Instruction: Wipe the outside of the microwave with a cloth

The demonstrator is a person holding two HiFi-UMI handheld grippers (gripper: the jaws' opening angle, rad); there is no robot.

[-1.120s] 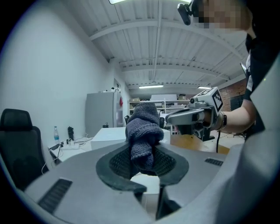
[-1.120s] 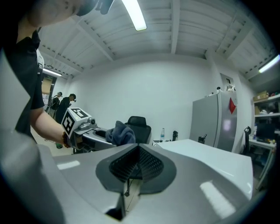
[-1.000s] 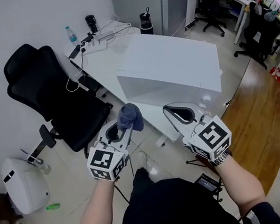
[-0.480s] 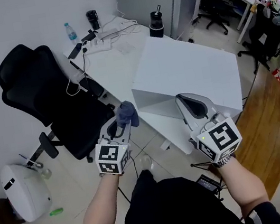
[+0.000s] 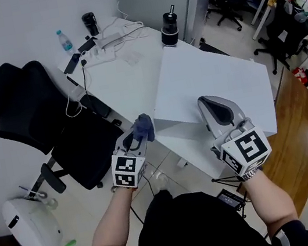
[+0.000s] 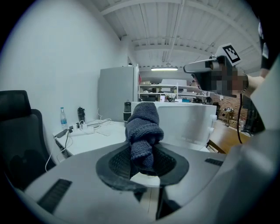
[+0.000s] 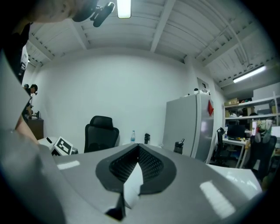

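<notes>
**Step in hand: bring the cloth to the casing.**

1. My left claw (image 5: 138, 139) is clamped on a dark blue cloth (image 6: 143, 131), which stands bunched above the jaws.
2. The microwave (image 5: 212, 85) sits on the white table (image 5: 115, 67), just ahead of the cloth. As far as the head view lets me judge, the cloth does not yet touch it.
3. My right claw (image 5: 218, 109) has its tips together on nothing and is near the microwave's near edge.

**Procedure.**

- I present the bunched end squarely to the shaded near side panel and press lightly.
- I stroke in overlapping passes along that panel, then along the top.
- I hold the clamp firm so that friction does not drag the cloth out.
- The free claw can steady the casing if it slides.

**Materials.**

- The cloth is a soft ribbed knit, folded into a thick wad. It should compress and conform to a flat face.
- The casing is a smooth, matte white box with flat panels and crisp edges. Its corners could snag the knit loops.
</notes>
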